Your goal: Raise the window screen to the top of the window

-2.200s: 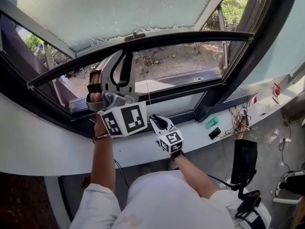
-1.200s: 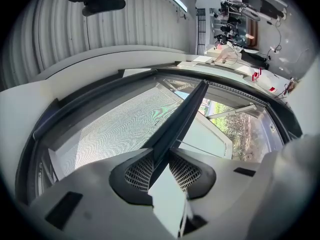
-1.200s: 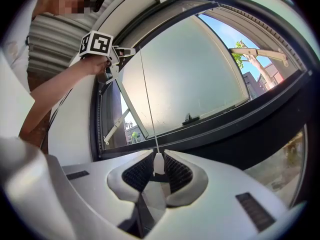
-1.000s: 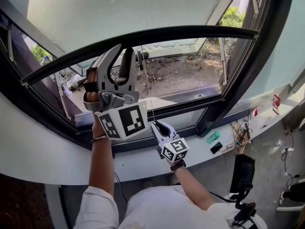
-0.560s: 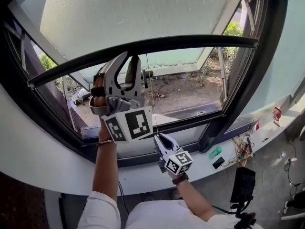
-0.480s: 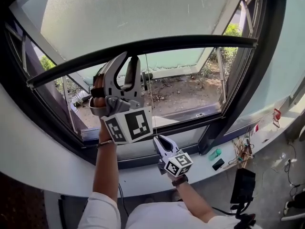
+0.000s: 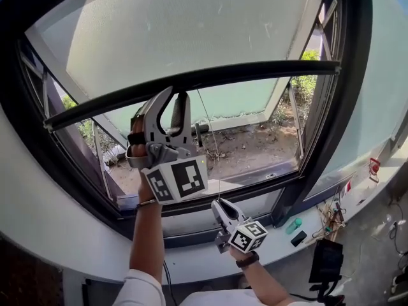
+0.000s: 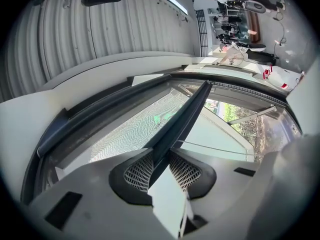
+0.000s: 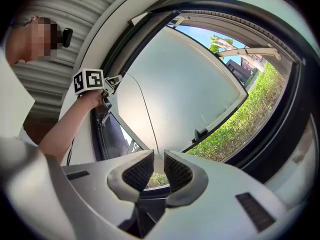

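Screen (image 7: 178,30) mesh is covering the upper part of the window, and its dark bottom bar (image 7: 255,72) is crossing the opening about halfway up, right at the tips of the left claw (image 7: 173,101). In the left gripper view, the left claw (image 8: 161,166) is clamping that bar (image 8: 185,114): the bar is running straight between the two pads, which are pressing on either side of it, with the mesh (image 8: 135,131) spreading to the left of it.

Lower down, the right claw (image 7: 220,204) is pointing up from just above the white counter (image 7: 76,247) below the window. In the right gripper view, the jaws of the right claw (image 9: 158,166) are standing nearly together, and a thin cord (image 9: 145,114) is dropping into the narrow gap between them. In the head view, this cord (image 7: 210,145) is stretching from the bar down to the right claw.

Below the bar, the window is lying open to bare ground and green plants. A dark frame (image 7: 338,126) is bordering the opening on the right.
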Tool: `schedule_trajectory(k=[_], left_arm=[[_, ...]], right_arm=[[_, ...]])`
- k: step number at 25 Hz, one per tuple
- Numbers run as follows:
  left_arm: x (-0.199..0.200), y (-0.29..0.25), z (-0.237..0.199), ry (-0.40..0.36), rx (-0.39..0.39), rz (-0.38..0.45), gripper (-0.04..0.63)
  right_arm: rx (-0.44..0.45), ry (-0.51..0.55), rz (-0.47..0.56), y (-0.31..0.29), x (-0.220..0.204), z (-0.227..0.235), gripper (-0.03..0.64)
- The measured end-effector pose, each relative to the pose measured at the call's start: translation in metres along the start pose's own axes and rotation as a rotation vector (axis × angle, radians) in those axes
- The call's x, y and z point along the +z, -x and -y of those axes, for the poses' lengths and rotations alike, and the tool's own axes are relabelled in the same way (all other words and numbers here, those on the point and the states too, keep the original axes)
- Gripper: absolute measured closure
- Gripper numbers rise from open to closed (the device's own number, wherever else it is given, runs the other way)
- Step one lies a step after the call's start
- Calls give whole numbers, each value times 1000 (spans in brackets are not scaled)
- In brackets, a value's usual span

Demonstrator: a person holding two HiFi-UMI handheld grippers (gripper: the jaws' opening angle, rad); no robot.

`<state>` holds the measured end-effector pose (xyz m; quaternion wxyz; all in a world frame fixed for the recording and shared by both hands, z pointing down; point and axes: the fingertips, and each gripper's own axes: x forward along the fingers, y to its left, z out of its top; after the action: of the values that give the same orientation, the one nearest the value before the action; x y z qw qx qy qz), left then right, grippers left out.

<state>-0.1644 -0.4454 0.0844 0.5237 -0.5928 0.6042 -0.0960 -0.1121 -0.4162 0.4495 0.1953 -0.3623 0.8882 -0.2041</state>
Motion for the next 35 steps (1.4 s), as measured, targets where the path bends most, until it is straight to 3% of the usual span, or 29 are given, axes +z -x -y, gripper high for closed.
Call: schedule_trajectory(k=[11,25,35], left_arm=[[20,-18,-33,-38,36,50,522],[44,-44,-74,-41,60,97,520],[74,-78,-122,-25,102,101,514]], right_arm=[[61,-52,62,-4,34,-22,558],[157,13,89,-23,63,-67,558],[189,112,162,-38,125,-98,558]])
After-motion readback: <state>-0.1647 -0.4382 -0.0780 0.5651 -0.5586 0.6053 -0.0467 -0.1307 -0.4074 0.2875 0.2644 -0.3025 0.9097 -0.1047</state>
